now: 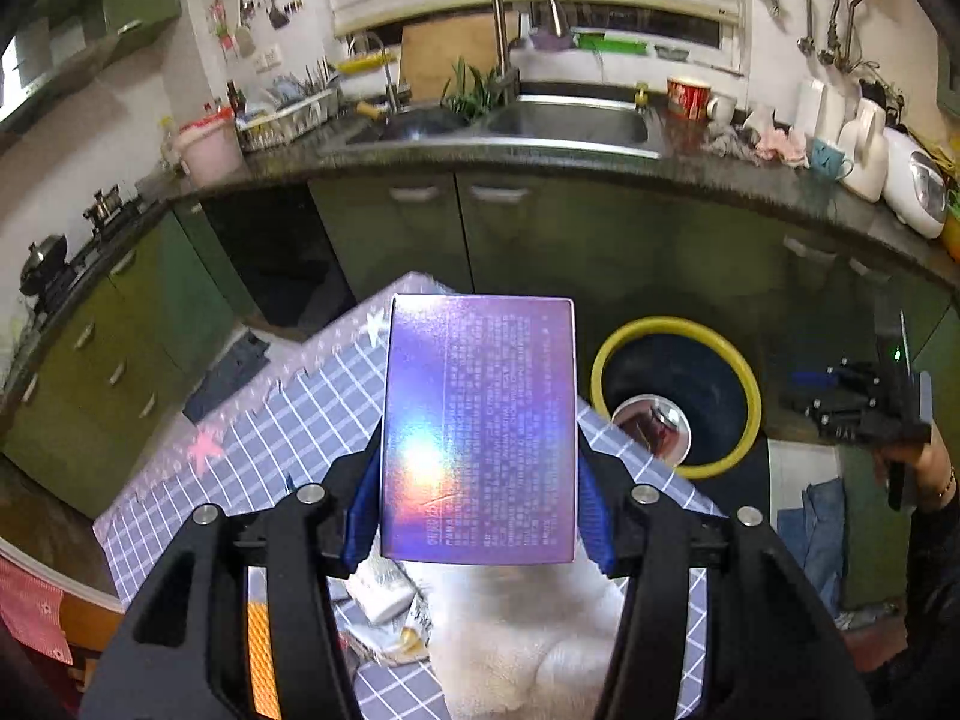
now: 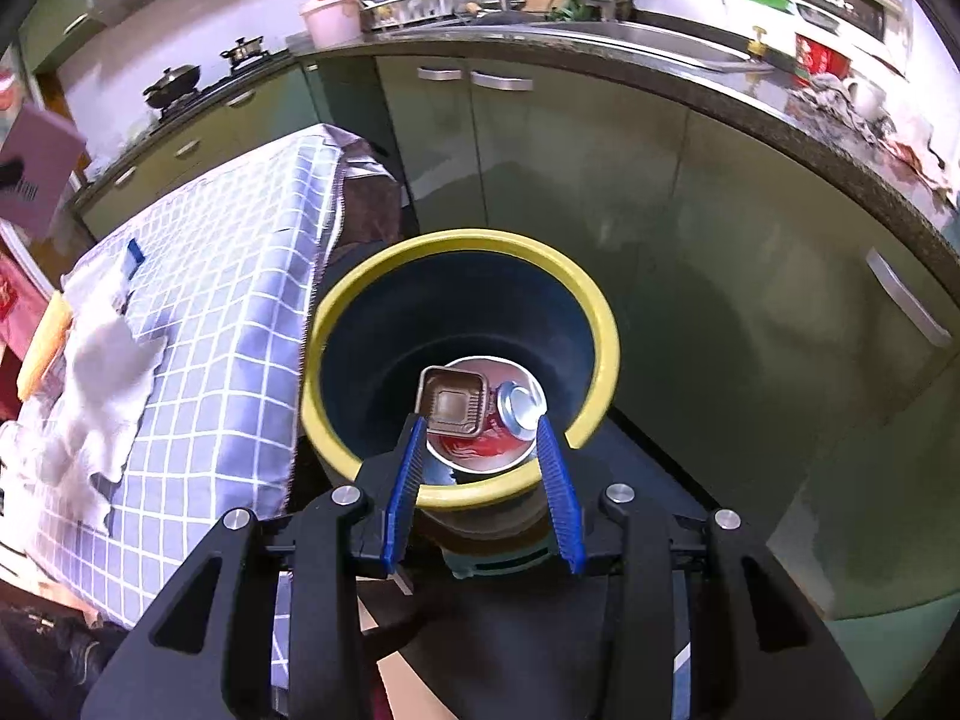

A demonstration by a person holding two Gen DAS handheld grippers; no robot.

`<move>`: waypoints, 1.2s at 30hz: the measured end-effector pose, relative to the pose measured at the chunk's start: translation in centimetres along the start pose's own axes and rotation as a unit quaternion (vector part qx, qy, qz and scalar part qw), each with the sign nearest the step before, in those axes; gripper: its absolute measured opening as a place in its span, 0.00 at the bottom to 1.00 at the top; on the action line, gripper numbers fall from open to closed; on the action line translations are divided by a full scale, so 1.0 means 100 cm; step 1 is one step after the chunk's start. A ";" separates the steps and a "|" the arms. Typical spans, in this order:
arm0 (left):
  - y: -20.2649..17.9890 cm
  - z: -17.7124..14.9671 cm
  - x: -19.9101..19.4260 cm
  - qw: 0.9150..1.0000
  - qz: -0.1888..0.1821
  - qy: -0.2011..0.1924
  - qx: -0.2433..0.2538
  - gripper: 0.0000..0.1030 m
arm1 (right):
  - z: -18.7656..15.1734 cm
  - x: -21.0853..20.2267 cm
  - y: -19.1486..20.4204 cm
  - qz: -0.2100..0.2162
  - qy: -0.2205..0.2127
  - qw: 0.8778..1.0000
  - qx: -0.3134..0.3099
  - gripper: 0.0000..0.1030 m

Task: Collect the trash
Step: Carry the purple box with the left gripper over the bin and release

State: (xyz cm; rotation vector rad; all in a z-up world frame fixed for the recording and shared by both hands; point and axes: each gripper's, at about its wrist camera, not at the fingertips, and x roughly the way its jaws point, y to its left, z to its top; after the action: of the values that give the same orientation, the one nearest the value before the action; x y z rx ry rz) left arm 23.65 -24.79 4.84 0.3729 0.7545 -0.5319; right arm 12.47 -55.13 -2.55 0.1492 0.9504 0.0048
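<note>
My left gripper [image 1: 480, 498] is shut on a shiny purple box [image 1: 480, 420] and holds it up above the checked tablecloth [image 1: 288, 420]. The same box shows at the far left of the right wrist view [image 2: 39, 165]. The trash bin [image 1: 675, 396] has a yellow rim and a dark inside and stands on the floor right of the table. My right gripper [image 2: 483, 450] is open and empty, right above the near rim of the bin [image 2: 462, 492]. Inside the bin lie a red cup [image 2: 486, 450], a brown square tray [image 2: 453, 405] and a crushed can [image 2: 521, 408].
A white cloth [image 2: 102, 372] and crumpled wrappers [image 1: 390, 618] lie on the table. Green kitchen cabinets [image 2: 600, 168] and a dark counter with a sink [image 1: 570, 120] stand behind the bin. A stove with pots [image 1: 54, 270] is at the left.
</note>
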 end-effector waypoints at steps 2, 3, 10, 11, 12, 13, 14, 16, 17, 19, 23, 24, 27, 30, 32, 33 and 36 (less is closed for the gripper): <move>-0.005 0.005 -0.001 1.000 -0.005 0.000 0.004 0.50 | -0.001 -0.003 0.002 -0.002 -0.001 1.000 -0.004 0.38; -0.010 0.008 0.001 1.000 -0.011 0.003 0.009 0.50 | 0.000 -0.004 0.001 -0.003 -0.001 1.000 -0.005 0.38; -0.070 0.034 0.050 0.994 -0.091 0.041 0.047 0.50 | -0.007 -0.019 -0.011 -0.020 -0.006 1.000 0.010 0.38; -0.083 0.037 0.066 0.991 -0.108 0.051 0.053 0.50 | -0.010 -0.021 -0.014 -0.023 -0.006 1.000 0.013 0.38; -0.093 0.040 0.077 0.990 -0.120 0.058 0.056 0.50 | -0.012 -0.022 -0.017 -0.024 -0.005 1.000 0.015 0.38; -0.107 0.043 0.093 0.987 -0.132 0.069 0.061 0.50 | -0.015 -0.024 -0.020 -0.026 -0.004 0.999 0.018 0.38; -0.118 0.044 0.106 0.985 -0.142 0.078 0.066 0.50 | -0.017 -0.025 -0.022 -0.028 -0.003 0.999 0.021 0.38; -0.138 0.048 0.131 0.981 -0.155 0.093 0.071 0.50 | -0.023 -0.027 -0.029 -0.031 0.000 0.999 0.028 0.38; -0.148 0.049 0.145 0.979 -0.160 0.102 0.075 0.50 | -0.025 -0.027 -0.032 -0.032 0.001 0.999 0.030 0.38; -0.170 0.051 0.173 0.976 -0.166 0.115 0.080 0.50 | -0.030 -0.028 -0.038 -0.036 0.006 0.999 0.036 0.38; -0.194 0.050 0.212 0.974 -0.165 0.134 0.084 0.63 | -0.039 -0.031 -0.051 -0.044 0.010 0.998 0.048 0.45; -0.198 0.050 0.218 0.974 -0.160 0.134 0.084 0.70 | -0.040 -0.031 -0.053 -0.046 0.010 0.998 0.049 0.46; -0.200 0.052 0.226 0.977 -0.152 0.131 0.077 0.70 | -0.046 -0.031 -0.056 -0.046 0.013 0.997 0.054 0.46; -0.186 0.057 0.208 0.979 -0.155 0.119 0.063 0.70 | -0.047 -0.031 -0.053 -0.041 0.016 0.998 0.052 0.46; -0.169 0.056 0.180 0.982 -0.150 0.096 0.058 0.70 | -0.046 -0.030 -0.047 -0.033 0.014 0.998 0.047 0.46; -0.162 0.056 0.168 0.983 -0.149 0.087 0.055 0.71 | -0.045 -0.030 -0.041 -0.027 0.013 0.999 0.041 0.46; -0.128 0.045 0.119 0.987 -0.145 0.058 0.037 0.75 | -0.039 -0.026 -0.022 -0.003 0.012 1.000 0.016 0.46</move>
State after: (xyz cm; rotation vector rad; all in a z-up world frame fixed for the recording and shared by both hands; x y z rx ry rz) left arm 25.97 -41.13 -2.44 0.3670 0.9101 -0.8191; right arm 7.65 -57.00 -2.92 0.1764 0.9759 -0.0135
